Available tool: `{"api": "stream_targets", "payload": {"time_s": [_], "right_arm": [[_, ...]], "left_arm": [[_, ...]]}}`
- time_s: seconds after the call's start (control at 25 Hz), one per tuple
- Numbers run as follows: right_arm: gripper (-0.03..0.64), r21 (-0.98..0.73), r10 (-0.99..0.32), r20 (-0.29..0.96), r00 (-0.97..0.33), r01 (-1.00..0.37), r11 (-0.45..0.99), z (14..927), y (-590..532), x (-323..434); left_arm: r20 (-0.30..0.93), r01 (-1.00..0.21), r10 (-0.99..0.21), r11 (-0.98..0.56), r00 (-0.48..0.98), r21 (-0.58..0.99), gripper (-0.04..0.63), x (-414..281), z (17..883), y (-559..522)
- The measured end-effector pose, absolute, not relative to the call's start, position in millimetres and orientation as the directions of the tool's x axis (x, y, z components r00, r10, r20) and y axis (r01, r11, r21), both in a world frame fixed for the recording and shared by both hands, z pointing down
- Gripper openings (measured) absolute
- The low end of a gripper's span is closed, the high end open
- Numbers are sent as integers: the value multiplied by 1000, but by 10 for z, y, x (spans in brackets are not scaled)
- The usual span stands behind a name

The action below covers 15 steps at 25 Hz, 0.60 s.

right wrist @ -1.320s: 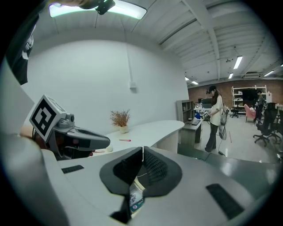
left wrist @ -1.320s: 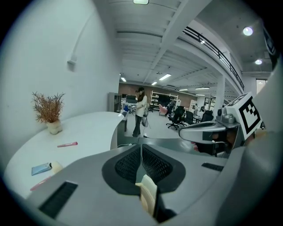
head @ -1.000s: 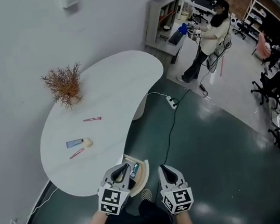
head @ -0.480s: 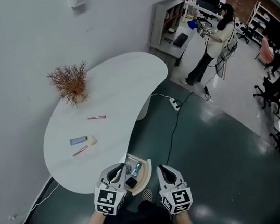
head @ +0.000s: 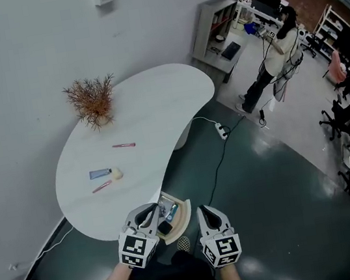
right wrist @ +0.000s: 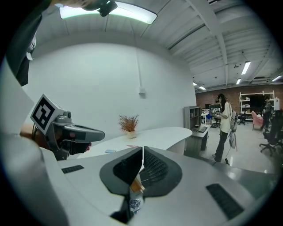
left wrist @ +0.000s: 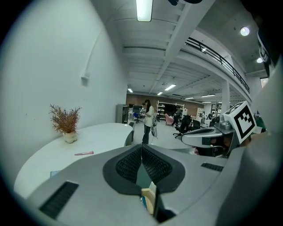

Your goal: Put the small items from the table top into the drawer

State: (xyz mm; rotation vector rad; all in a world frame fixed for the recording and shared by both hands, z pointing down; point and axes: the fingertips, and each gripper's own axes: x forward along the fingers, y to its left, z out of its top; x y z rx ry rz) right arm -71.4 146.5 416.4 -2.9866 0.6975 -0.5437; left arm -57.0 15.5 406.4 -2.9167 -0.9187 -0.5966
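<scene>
While neither claw carries anything, the left gripper [head: 150,211] and the right gripper [head: 206,210] each keep their jaws pressed together and flank the open drawer [head: 183,215]. It is pulled out from the near table edge, so things can be dropped in, and a few lie inside already. Farther out on the table [head: 156,106] wait a blue tube [head: 99,174], a pale round item [head: 116,174] and a pink stick [head: 101,187], then a second pink stick [head: 124,145]. These are probably the next pickups. The dried plant [head: 93,101] stands by the wall.
</scene>
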Motion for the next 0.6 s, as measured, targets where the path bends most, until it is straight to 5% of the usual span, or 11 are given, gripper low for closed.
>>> {"api": "stream_targets", "payload": {"time_s": [0.6], "right_arm": [[29,-144,-543,352,763,-529,-836,4297,881,-366]], "left_arm": [[467,415,387,-909,795,48,21,-364,4394,-598]]}}
